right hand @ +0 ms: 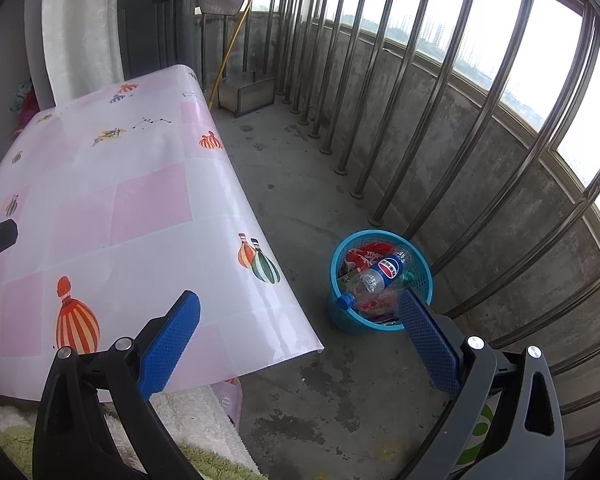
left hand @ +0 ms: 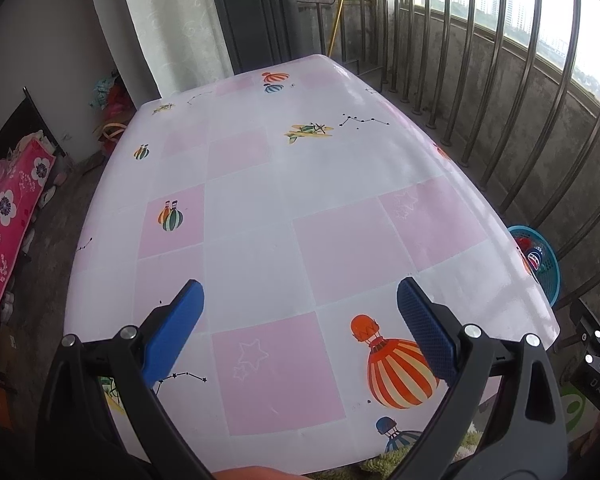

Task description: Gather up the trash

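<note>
Starting at the left, the left gripper [left hand: 300, 300] hangs over the near edge of the table [left hand: 260, 208], its blue fingers [left hand: 180, 320] spread wide with nothing between them. The tabletop, under a pink-and-white checked cover printed with balloons and little planes, shows no loose item anywhere from its near edge to its far corners. Further right, past the table's right edge, the blue basket [right hand: 342, 252] stands on the concrete floor [right hand: 300, 184], near the railing bars [right hand: 420, 120]. In it lie a clear plastic bottle [right hand: 370, 280] with a blue cap and blue label, tilted so the cap rests at the basket's near rim, and red wrappers [right hand: 366, 254] beneath and behind it. The right gripper [right hand: 300, 316] hovers above the floor between the table's near right corner and the basket, its jaws likewise wide apart and empty; one of its fingertips overlaps the basket's near rim in the right wrist view, though whether it touches cannot be told.

By my reading the collecting is at or close to its end: the trash sits in the basket and both tools carry nothing. The next move calls for a check of the floor and the hidden space beneath the table for anything missed; if nothing turns up, both grippers can draw back.
</note>
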Tool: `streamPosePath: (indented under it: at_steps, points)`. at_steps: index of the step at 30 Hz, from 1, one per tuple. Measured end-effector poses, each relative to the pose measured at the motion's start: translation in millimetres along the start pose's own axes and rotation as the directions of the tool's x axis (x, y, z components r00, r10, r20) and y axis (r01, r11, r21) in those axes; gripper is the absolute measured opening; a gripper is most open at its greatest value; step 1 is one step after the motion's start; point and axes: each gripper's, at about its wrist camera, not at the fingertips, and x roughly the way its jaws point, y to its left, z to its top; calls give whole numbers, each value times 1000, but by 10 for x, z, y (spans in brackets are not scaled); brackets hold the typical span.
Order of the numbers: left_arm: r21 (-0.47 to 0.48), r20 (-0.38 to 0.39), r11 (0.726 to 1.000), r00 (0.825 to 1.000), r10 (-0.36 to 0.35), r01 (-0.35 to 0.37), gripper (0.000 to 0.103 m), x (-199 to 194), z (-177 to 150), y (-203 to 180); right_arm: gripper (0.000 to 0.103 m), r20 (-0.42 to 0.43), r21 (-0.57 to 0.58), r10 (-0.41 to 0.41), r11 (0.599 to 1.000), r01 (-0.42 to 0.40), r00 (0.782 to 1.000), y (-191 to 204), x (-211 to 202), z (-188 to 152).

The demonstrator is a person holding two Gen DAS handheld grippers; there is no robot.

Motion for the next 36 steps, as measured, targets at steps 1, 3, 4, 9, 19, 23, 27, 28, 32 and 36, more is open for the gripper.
streamPosePath:
  at_steps: [1, 3, 4, 9, 19, 23, 27, 28, 32, 36]
  points:
    - [-1, 0, 1000, 1000, 0, 0, 93, -2, 1, 1, 97, 1, 0, 0, 1000, 0, 1000, 9, -6, -4]
    - [-1, 1, 1000, 1000, 1, -1, 93, 1, 0, 2, 97, 3, 1, 3, 1000, -3, 1000, 15, -11, 1]
    - [-2, 2, 1000, 1000, 2, -2, 93, -3, -2, 3, 97, 7, -1, 5, 1000, -5, 1000, 19, -21, -3]
    - [-6, -5, 1000, 1000, 2, -2, 93, 12, -16, 16, 97, 21, -18, 15, 1000, -14, 1000, 66, -47, 15]
    - [-20, -3, 1000, 1000, 11, -11, 93, -10, -40, 79, 97, 33, -62, 42, 997, -40, 999, 152, -76, 14]
    - [-24, -8, 1000, 1000, 16, -16, 93, -1, -37, 106, 97, 46, -87, 48, 995, -44, 998, 174, -106, 1]
    - [-25, 1, 999, 1000, 21, -21, 93, -28, -34, 94, 97, 42, -100, 59, 993, -54, 997, 179, -105, -8]
    - [-24, 1, 999, 1000, 23, -23, 93, -27, -34, 94, 97, 43, -105, 60, 993, -56, 997, 183, -109, -9]
    - [-26, -5, 999, 1000, 30, -30, 93, -22, -40, 115, 97, 44, -111, 65, 992, -60, 997, 191, -115, -12]
    - [-38, -12, 999, 999, 34, -35, 93, -7, -44, 150, 97, 36, -108, 70, 992, -65, 997, 196, -105, -16]
